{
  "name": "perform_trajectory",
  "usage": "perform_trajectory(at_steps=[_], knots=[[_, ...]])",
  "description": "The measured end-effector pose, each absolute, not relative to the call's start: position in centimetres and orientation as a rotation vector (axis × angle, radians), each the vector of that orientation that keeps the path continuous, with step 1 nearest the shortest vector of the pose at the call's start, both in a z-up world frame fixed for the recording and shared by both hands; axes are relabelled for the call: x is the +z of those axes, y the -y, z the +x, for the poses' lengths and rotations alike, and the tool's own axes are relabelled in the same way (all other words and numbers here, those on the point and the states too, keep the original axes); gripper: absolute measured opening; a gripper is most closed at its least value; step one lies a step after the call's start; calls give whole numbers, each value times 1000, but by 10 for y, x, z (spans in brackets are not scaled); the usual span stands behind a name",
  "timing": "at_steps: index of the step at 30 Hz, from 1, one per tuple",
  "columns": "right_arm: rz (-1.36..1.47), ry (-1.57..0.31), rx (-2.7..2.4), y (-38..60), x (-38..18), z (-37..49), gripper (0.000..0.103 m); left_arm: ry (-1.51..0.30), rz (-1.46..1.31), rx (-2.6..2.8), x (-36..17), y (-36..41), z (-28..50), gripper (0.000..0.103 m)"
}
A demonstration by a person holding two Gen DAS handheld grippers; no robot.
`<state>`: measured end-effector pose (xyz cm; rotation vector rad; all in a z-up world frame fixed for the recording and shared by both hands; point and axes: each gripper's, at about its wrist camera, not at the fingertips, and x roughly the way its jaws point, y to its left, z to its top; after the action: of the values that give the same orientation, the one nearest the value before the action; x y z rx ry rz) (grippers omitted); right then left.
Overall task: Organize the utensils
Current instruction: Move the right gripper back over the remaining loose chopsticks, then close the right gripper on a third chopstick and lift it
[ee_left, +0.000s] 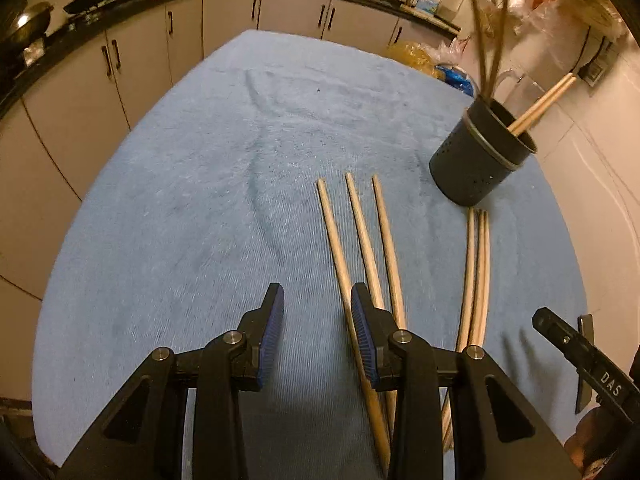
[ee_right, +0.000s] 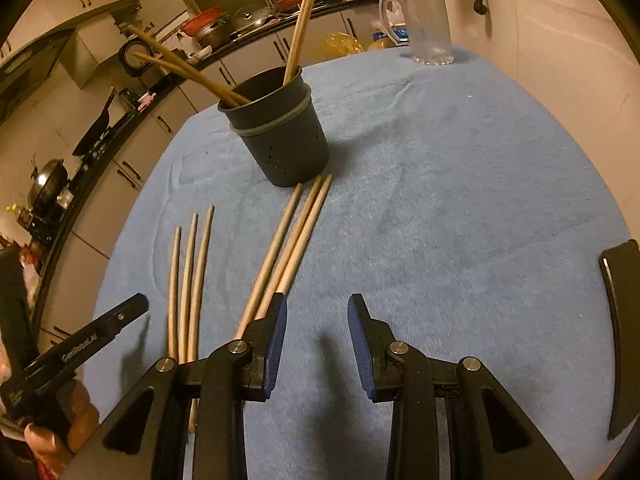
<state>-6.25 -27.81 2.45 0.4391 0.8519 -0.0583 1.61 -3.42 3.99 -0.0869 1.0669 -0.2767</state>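
Left wrist view: the left gripper (ee_left: 318,300) hangs parted and empty over the blue towel (ee_left: 200,200), beside three loose chopsticks (ee_left: 360,236); another trio (ee_left: 478,264) lies below the dark holder (ee_left: 476,160).

Right wrist view: the right gripper (ee_right: 317,308) is likewise parted, holding nothing, just right of the nearer chopsticks (ee_right: 292,240).

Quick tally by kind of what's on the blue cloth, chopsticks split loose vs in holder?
Loose chopsticks on the cloth: 6, a group of three and another of three
Chopsticks in holder: 4
Dark holder: 1
Clear plastic jug: 1
Total: 12
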Motion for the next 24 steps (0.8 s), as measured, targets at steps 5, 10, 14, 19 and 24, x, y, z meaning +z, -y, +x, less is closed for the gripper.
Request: perform_trajectory(at_steps=[5,10,14,19,24], knots=[[516,-896,-42,292,22,-41,34,-1095,-75,-303,37,52,36,32],[539,-919,-62,305,26,-12,31,-1116,-22,-273,26,65,46,17],[567,-965,-61,307,21,10,23,-1116,-4,-258,23,59,49,15],[530,-1015,-66,297,12,29,14,-1120,-6,-258,24,52,50,15],[491,-1046,-87,289,7,41,14,-1120,5,-257,24,57,57,15]])
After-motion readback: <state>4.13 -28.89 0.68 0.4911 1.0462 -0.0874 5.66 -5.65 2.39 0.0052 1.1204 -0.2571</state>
